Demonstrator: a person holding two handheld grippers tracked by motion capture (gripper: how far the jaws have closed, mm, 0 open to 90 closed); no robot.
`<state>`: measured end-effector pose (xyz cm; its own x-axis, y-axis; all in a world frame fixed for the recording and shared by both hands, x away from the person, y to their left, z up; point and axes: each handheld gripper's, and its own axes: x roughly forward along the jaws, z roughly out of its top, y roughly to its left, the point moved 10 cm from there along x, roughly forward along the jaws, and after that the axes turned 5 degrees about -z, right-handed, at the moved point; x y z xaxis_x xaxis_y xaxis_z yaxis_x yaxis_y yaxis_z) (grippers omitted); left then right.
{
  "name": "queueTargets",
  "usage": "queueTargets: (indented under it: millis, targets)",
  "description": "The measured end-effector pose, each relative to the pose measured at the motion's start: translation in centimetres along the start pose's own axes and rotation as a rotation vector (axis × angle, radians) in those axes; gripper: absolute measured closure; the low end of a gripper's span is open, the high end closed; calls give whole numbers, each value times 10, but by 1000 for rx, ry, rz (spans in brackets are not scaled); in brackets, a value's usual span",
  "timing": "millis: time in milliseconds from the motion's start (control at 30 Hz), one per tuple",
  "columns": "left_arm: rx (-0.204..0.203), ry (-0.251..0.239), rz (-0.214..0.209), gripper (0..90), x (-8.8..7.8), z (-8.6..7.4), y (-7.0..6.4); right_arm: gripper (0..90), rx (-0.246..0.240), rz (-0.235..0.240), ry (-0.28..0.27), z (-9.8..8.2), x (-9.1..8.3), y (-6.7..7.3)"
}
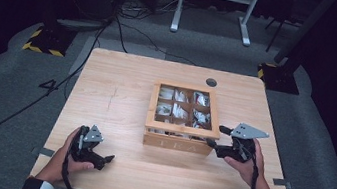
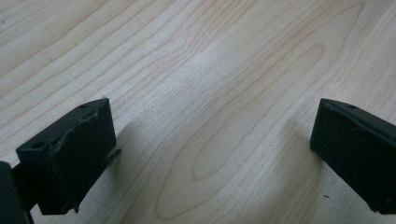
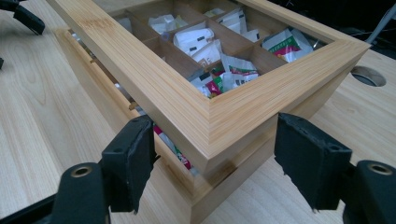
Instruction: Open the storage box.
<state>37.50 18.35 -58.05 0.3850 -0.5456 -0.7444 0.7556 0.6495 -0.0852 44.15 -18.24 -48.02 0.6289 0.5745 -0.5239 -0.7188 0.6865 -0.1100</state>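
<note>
Wooden tea box (image 1: 178, 144), 6 compartments w/ packets; 2 grippers: left (image 1: 107, 159) spread empty; right (image 1: 217, 136) spread, straddling lid corner (image 3: 219, 119).

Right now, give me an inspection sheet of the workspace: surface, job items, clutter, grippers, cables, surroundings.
Surface: light wooden table, round grommet hole near the far edge.
Job's things: wooden tea box, six compartments holding tea bags; windowed lid raised slightly at the near corner.
Clutter: nothing seen.
Grippers: left gripper open over bare wood; right gripper open, jaws either side of the lid's corner, not pressing.
Cables: black cables across the floor, left.
Surroundings: grey carpet, white desk frame behind, hazard-striped stand bases.
</note>
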Motion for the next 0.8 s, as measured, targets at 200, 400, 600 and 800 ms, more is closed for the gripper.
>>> queueTargets:
  millis: [200, 400, 600, 800]
  targets:
    - [0, -1, 3, 6, 0, 0, 0, 292, 5, -1, -12, 6, -2, -2]
    - [-33, -10, 34, 103, 0, 6, 1, 287, 9, -5, -20, 10, -2, -3]
    - [-16, -32, 29, 166, -6, 15, 1, 286, 16, -3, -35, 17, -4, -5]
    - [39, -103, 51, 168, -14, 44, 0, 285, 16, -6, -47, 25, -6, -8]
